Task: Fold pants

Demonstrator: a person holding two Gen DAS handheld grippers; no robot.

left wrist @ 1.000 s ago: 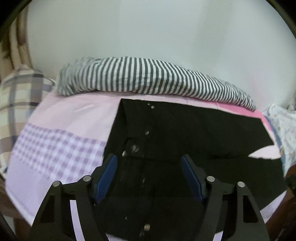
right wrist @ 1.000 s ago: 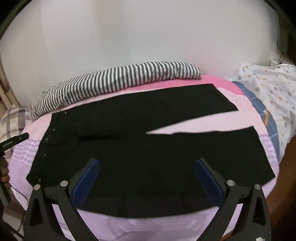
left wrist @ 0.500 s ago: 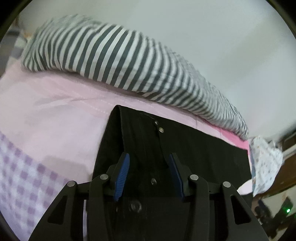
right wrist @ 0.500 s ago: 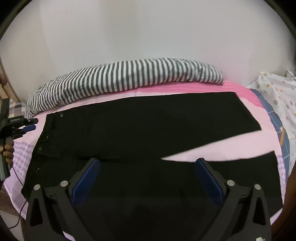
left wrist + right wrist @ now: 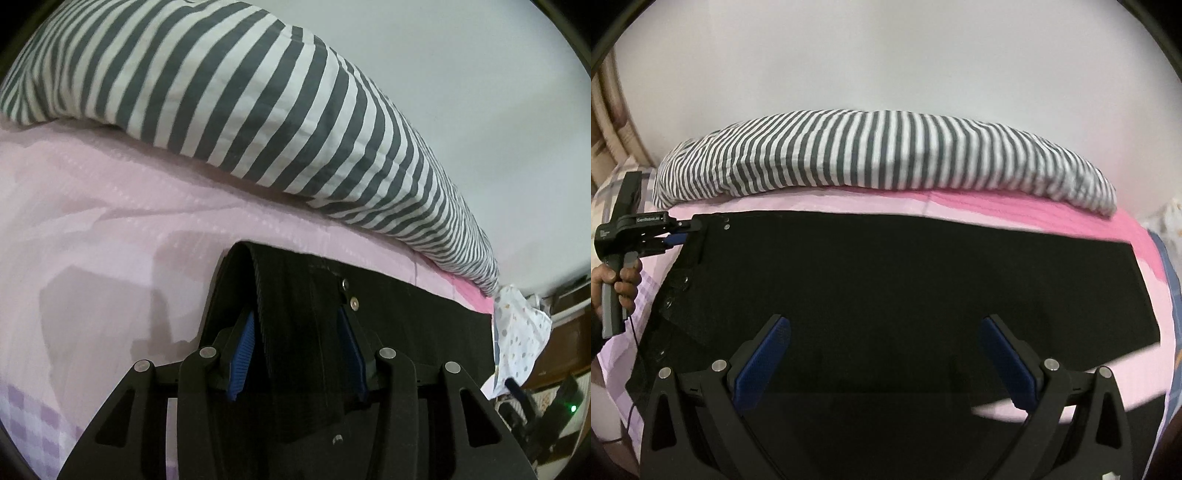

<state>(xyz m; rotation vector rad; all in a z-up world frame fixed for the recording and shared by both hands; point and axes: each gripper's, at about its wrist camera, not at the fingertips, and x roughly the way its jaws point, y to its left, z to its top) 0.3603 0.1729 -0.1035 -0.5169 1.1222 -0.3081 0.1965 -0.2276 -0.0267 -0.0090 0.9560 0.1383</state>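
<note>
Black pants (image 5: 905, 277) lie flat across a pink bed sheet (image 5: 1015, 206), waistband with metal snaps at the left, legs running right. My left gripper (image 5: 295, 332) sits at the far corner of the waistband (image 5: 280, 295). A raised ridge of black fabric stands pinched between its blue pads (image 5: 242, 350). The right wrist view shows the same left gripper (image 5: 683, 232) at that corner, with a person's hand (image 5: 624, 280) on its handle. My right gripper (image 5: 882, 354) hovers over the middle of the pants, jaws wide apart and nothing between them.
A grey-and-white striped rolled blanket (image 5: 886, 151) lies along the wall just behind the pants, close to the left gripper (image 5: 277, 110). A dotted white cloth (image 5: 521, 332) hangs at the bed's right end. A plaid pillow (image 5: 605, 192) is at the far left.
The left gripper moved forward and down to the far waistband corner, and its jaws narrowed around a fold of fabric. The right gripper travelled forward over the pants and stayed open.
</note>
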